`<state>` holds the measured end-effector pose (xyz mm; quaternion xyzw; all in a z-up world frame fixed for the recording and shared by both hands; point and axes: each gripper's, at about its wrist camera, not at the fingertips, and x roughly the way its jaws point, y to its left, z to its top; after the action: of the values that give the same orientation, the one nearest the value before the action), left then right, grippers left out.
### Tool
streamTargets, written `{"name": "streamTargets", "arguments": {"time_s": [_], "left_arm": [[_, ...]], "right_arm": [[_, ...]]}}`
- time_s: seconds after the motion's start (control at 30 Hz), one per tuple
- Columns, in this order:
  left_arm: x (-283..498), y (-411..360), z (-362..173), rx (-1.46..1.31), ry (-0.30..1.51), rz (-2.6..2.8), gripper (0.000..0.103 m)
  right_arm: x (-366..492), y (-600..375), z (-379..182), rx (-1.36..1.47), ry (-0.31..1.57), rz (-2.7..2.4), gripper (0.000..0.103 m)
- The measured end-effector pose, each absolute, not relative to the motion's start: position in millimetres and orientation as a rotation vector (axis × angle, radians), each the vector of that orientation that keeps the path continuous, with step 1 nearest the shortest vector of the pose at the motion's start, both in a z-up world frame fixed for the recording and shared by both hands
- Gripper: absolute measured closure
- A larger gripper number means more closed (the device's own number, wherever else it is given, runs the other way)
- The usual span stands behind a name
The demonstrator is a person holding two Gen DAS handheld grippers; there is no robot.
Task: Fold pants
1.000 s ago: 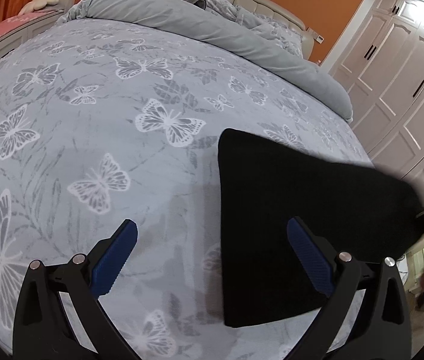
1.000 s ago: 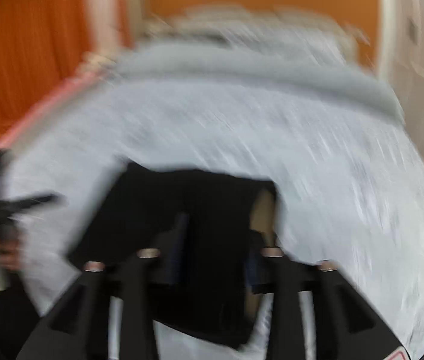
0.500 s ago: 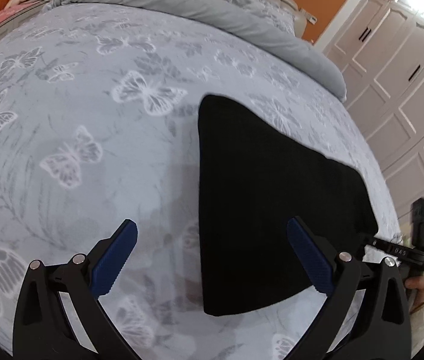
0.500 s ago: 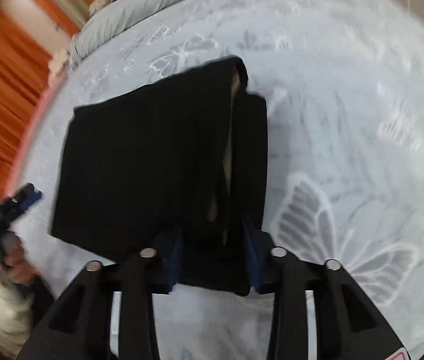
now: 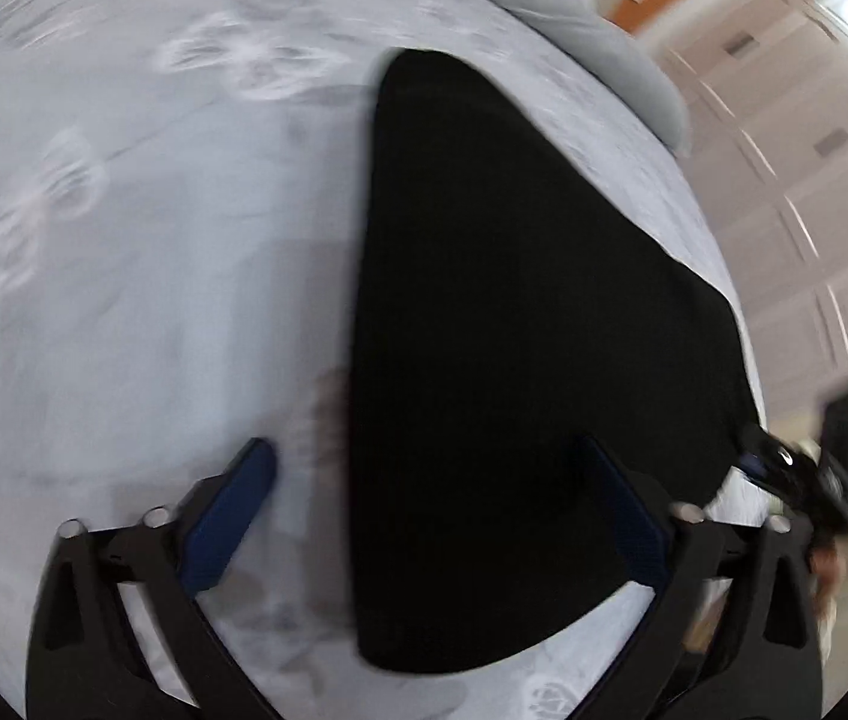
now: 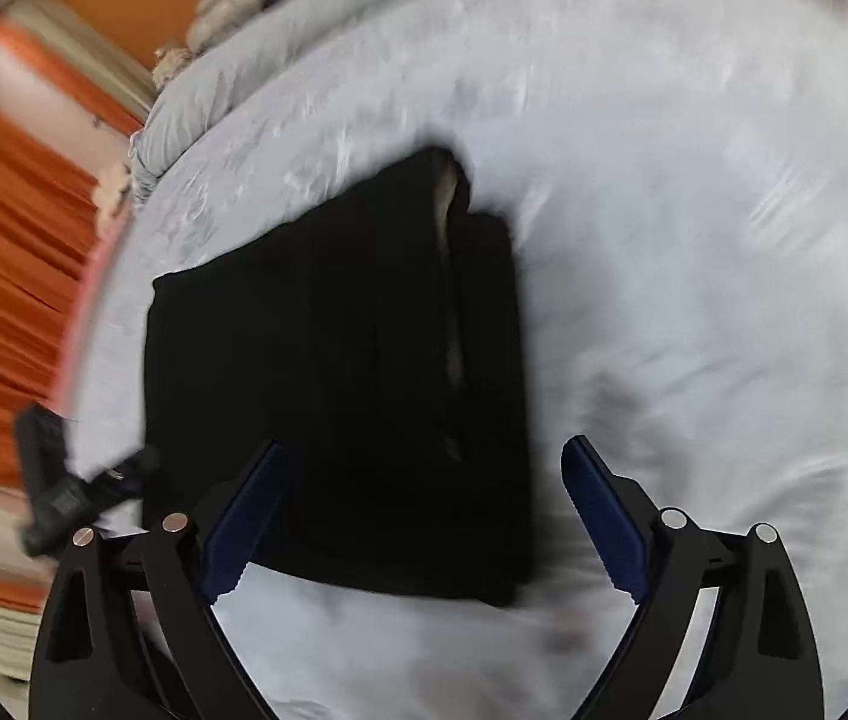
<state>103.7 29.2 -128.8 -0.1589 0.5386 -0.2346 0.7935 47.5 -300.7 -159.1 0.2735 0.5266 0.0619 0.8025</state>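
Both wrist cameras are looking steeply down, close over the folded black pants lying on the bed. The left view is facing them from their left side, the right view from their near edge. Both are sharing the pants and surrounding bedding.

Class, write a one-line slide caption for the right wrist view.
Right gripper, jaws opening, poised over folded black pants lying on a pale grey bedspread.
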Motion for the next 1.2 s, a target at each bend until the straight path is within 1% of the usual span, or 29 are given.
{"name": "streamTargets", "arguments": {"time_s": [0.03, 0.07, 0.1, 0.13, 0.17, 0.23, 0.27, 0.3, 0.33, 0.37, 0.4, 0.43, 0.47, 0.5, 0.53, 0.57, 0.63, 0.7, 0.73, 0.77, 0.8, 0.87, 0.97, 1.03, 1.07, 1.1, 1.13, 1.17, 1.2], "left_arm": [[104, 25, -127, -0.328, 1.157, -0.538, 0.05], [104, 25, -123, -0.324, 1.152, -0.538, 0.066], [101, 31, -112, -0.33, 1.119, -0.537, 0.075], [98, 36, -99, -0.337, 1.088, -0.552, 0.085], [92, 48, -78, -0.349, 1.044, -0.58, 0.085], [77, 69, -55, -0.335, 1.003, -0.596, 0.084], [70, 77, -49, -0.314, 0.991, -0.588, 0.083], [62, 89, -49, -0.283, 0.991, -0.556, 0.081], [59, 98, -58, -0.255, 1.02, -0.508, 0.074], [59, 102, -67, -0.234, 1.054, -0.47, 0.07], [61, 106, -82, -0.186, 1.113, -0.402, 0.07], [62, 110, -91, -0.157, 1.132, -0.357, 0.072], [61, 112, -91, -0.149, 1.125, -0.348, 0.069], [58, 117, -87, -0.141, 1.098, -0.354, 0.064], [55, 120, -81, -0.141, 1.072, -0.355, 0.047], [51, 123, -74, -0.149, 1.036, -0.357, 0.026], [44, 130, -55, -0.173, 0.935, -0.332, 0.012], [41, 128, -40, -0.172, 0.873, -0.324, 0.011], [42, 125, -35, -0.169, 0.856, -0.329, 0.011], [49, 123, -33, -0.169, 0.852, -0.329, 0.01], [51, 119, -33, -0.167, 0.853, -0.323, 0.01], [57, 113, -34, -0.155, 0.862, -0.31, 0.01], [55, 109, -33, -0.143, 0.856, -0.307, 0.01], [53, 106, -33, -0.127, 0.854, -0.312, 0.01], [54, 104, -36, -0.114, 0.862, -0.307, 0.01], [53, 102, -41, -0.104, 0.874, -0.3, 0.009], [54, 100, -47, -0.096, 0.894, -0.293, 0.009], [57, 98, -56, -0.09, 0.926, -0.288, 0.009], [59, 96, -62, -0.088, 0.956, -0.289, 0.009]], "right_arm": [[53, -295, -168, 0.581, 1.153, 0.126, 0.035], [60, -283, -167, 0.483, 1.155, 0.089, 0.044], [61, -276, -157, 0.448, 1.142, 0.093, 0.066], [55, -268, -134, 0.445, 1.087, 0.121, 0.068], [45, -263, -117, 0.443, 1.037, 0.161, 0.07], [25, -249, -86, 0.404, 0.96, 0.245, 0.069], [16, -242, -84, 0.383, 0.961, 0.279, 0.062], [13, -239, -90, 0.375, 0.985, 0.291, 0.048], [12, -233, -107, 0.341, 1.055, 0.268, 0.041], [15, -232, -121, 0.298, 1.115, 0.21, 0.035], [17, -231, -133, 0.248, 1.167, 0.142, 0.035], [19, -232, -139, 0.209, 1.193, 0.087, 0.033], [17, -238, -137, 0.229, 1.165, 0.085, 0.033], [15, -246, -127, 0.277, 1.109, 0.084, 0.032], [13, -249, -120, 0.303, 1.072, 0.084, 0.032], [9, -253, -111, 0.346, 1.005, 0.109, 0.032], [14, -252, -108, 0.375, 0.972, 0.147, 0.032], [32, -236, -118, 0.364, 1.016, 0.148, 0.034], [43, -226, -129, 0.341, 1.054, 0.154, 0.042], [51, -217, -137, 0.308, 1.08, 0.161, 0.079], [55, -202, -140, 0.279, 1.101, 0.153, 0.079], [57, -180, -123, 0.174, 1.064, 0.139, 0.079], [24, -170, -67, 0.24, 0.916, 0.306, 0.08], [16, -175, -60, 0.209, 0.881, 0.285, 0.08], [21, -183, -75, 0.169, 0.923, 0.214, 0.078], [28, -188, -96, 0.126, 0.995, 0.15, 0.074], [36, -196, -127, 0.08, 1.115, 0.075, 0.071], [38, -207, -145, 0.115, 1.15, 0.059, 0.071], [33, -214, -138, 0.174, 1.106, 0.058, 0.058]]}}
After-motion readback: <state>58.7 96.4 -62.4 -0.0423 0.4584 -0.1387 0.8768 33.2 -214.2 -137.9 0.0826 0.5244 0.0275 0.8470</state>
